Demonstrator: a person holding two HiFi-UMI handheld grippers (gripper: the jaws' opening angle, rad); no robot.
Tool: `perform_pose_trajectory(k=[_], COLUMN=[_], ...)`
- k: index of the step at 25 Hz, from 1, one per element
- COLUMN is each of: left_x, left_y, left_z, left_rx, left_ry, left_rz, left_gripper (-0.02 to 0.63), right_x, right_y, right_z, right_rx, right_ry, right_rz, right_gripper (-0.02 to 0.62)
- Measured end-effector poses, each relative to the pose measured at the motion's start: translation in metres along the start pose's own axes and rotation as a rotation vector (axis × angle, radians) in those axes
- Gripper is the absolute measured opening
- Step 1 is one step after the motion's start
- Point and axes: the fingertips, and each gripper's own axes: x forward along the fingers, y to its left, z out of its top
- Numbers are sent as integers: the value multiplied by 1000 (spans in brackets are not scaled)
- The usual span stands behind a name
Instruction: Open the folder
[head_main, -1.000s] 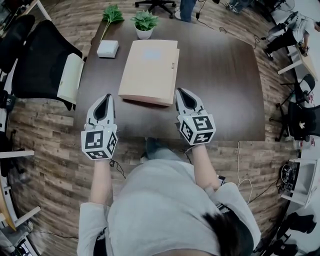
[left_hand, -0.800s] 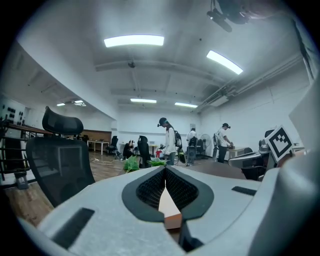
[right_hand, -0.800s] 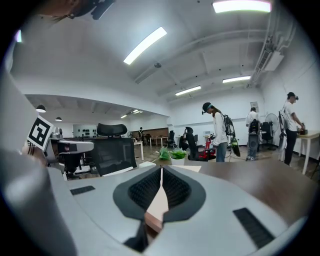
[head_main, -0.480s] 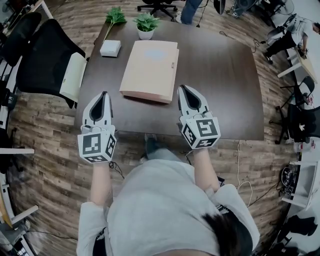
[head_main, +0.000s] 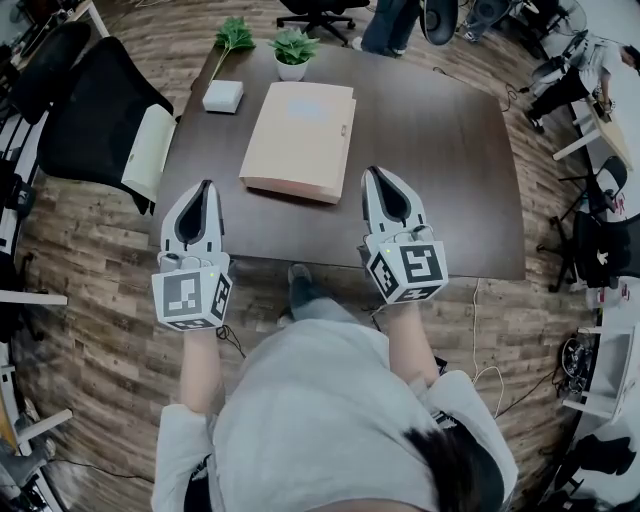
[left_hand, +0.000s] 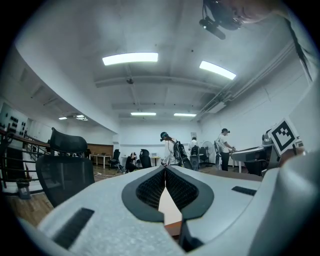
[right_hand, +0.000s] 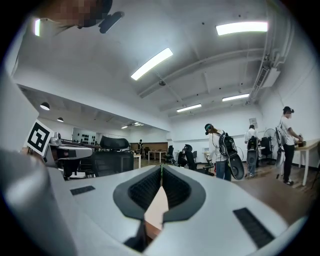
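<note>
A tan folder (head_main: 297, 140) lies shut and flat on the dark brown table (head_main: 440, 150), toward its far left part. My left gripper (head_main: 205, 186) hovers over the table's near edge, short of the folder's near left corner, shut and holding nothing. My right gripper (head_main: 376, 173) hangs just right of the folder's near right corner, also shut and empty. In the left gripper view the fingertips of my left gripper (left_hand: 164, 168) meet, with a tan sliver of the folder (left_hand: 169, 212) below them. The right gripper view shows my right gripper (right_hand: 161, 167) the same way, over another sliver of the folder (right_hand: 157, 209).
A small potted plant (head_main: 291, 46), a leafy sprig (head_main: 231, 33) and a white box (head_main: 222, 96) stand at the table's far left. A black chair with a cream cushion (head_main: 148, 152) sits at the left side. People stand beyond the far edge (head_main: 390, 22).
Both grippers have risen toward the camera and look larger, the right one drifting slightly right. The folder has not moved and both stay shut.
</note>
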Motion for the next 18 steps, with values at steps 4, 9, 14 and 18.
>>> perform_pose_trajectory(k=[4,9,14,18], left_x=[-8,-16,-24,-31], left_y=[-3,-6,-10,-10], left_z=[7,14,16,14], left_rx=[5,10,17,19], left_ry=[-16,-25,-30,-30], left_rz=[-2,-4,2,8], left_gripper=[11,11,11,11], right_x=[-8,-17,-25,-29], right_y=[2,7,10,14], right_z=[8,17,20,23], right_rx=[-1,-12,-14,-15], right_ry=[-24,-41,-53,-61], right_rz=[-3,-1,1,6], right_gripper=[17,17,17,17])
